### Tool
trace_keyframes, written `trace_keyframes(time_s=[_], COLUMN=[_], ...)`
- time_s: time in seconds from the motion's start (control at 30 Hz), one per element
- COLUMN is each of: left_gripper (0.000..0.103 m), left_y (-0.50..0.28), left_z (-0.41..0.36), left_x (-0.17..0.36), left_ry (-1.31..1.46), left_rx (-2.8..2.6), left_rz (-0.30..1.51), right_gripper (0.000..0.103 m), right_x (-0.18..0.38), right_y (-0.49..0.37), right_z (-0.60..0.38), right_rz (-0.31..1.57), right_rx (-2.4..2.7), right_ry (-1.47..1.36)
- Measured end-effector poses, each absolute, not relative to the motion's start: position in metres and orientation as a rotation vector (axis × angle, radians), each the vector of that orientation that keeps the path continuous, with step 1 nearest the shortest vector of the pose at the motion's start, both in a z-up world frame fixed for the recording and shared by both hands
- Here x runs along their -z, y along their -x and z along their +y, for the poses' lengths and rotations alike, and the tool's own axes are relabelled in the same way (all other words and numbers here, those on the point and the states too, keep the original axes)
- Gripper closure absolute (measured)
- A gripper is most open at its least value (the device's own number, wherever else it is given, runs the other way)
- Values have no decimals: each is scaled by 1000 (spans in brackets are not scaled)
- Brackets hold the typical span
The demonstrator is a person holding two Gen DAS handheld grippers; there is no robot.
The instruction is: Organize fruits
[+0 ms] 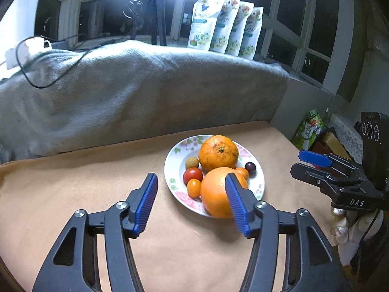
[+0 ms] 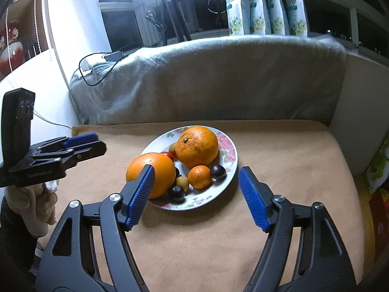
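Both grippers stand with jaws apart and nothing between the pads. Your left gripper [image 1: 190, 202] hangs above the tan cloth [image 1: 85, 194], its right finger crossing in front of the near orange, but I judge it clear of the fruit. Your right gripper [image 2: 197, 194] hovers just short of the plate's near rim, wider open, also empty.

Every fruit you can see sits on the floral plate [image 1: 173, 168], which lies near the middle of the cloth. In the right wrist view, the largest orange [image 2: 197, 146] rests at about 1 o'clock on the plate, and the second orange [image 2: 150, 168] sits at 9 o'clock, overhanging the rim. A small mandarin [image 2: 199, 176] lies near the centre, with a dark plum [image 2: 218, 171] at its 3 o'clock. Another dark plum [image 2: 177, 193] sits at 6 o'clock, a pale longan-like fruit [image 2: 182, 182] just beside it. In the left wrist view you also see a red tomato [image 1: 192, 174] and an orange cherry tomato [image 1: 193, 187] at the plate's 8 o'clock.

No loose fruit shows on the cloth, so the gathering looks finished. At most, you might nudge the overhanging orange further in.
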State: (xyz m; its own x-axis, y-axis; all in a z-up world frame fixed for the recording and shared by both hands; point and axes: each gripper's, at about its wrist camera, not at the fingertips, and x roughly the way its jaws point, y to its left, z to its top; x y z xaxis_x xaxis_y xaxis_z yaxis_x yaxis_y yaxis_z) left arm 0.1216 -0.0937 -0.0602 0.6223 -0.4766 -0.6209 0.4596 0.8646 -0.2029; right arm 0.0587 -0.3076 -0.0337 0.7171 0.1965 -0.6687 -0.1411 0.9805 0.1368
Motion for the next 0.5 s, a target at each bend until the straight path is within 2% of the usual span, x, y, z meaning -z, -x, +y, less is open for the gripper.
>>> trace_keyframes(time_s=[0.17, 0.3, 0.43, 0.5], left_gripper=[34, 24, 23, 23], left_y=[-104, -93, -86, -81], left_z=[-91, -91, -90, -89], left_x=[51, 46, 44, 43], left_ry=[21, 12, 3, -1], left_rx=[516, 488, 457, 446], left_rz=[690, 673, 670, 662], right_gripper=[14, 12, 9, 0], right_x=[25, 21, 20, 19], right_y=[-46, -39, -34, -31], right_z=[-306, -303, -300, -300], right_rz=[727, 718, 713, 696], right_rx=[-155, -119, -85, -70], right_ry=[-70, -39, -16, -15])
